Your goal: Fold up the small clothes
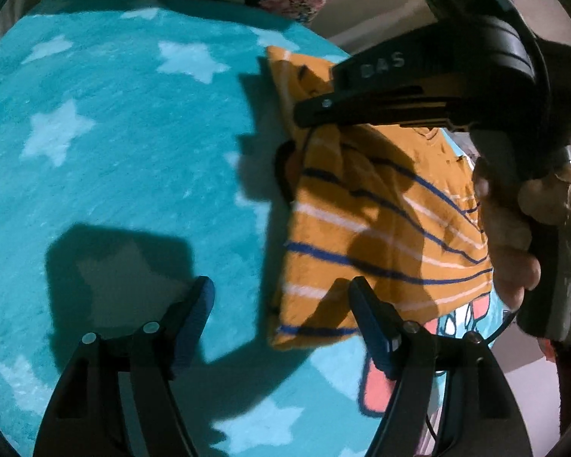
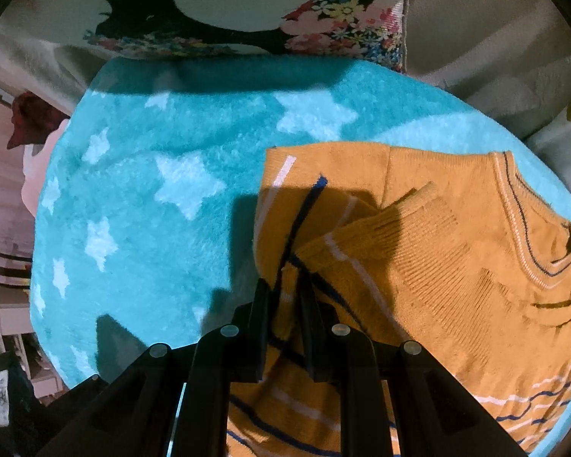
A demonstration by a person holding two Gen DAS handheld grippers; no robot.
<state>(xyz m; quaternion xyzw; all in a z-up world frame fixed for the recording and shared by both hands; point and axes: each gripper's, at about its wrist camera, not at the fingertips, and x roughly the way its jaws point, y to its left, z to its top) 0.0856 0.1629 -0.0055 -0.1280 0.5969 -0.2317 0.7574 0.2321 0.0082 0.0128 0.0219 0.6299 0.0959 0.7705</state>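
A small mustard-yellow sweater (image 2: 437,251) with blue and white stripes lies on a turquoise star-patterned blanket (image 2: 152,228). My right gripper (image 2: 283,304) is shut on a bunched fold of the sweater, a sleeve part, and holds it above the garment. In the left wrist view the sweater (image 1: 380,228) lies at the right, and the right gripper (image 1: 304,114) comes in from the upper right, pinching the cloth. My left gripper (image 1: 281,304) is open and empty, low over the blanket (image 1: 114,152) by the sweater's left edge.
A floral cushion (image 2: 342,30) lies at the blanket's far edge. A cartoon print (image 1: 456,327) on the blanket shows under the sweater's lower edge. The hand holding the right gripper (image 1: 514,236) is at the right. Furniture stands off the left edge (image 2: 7,278).
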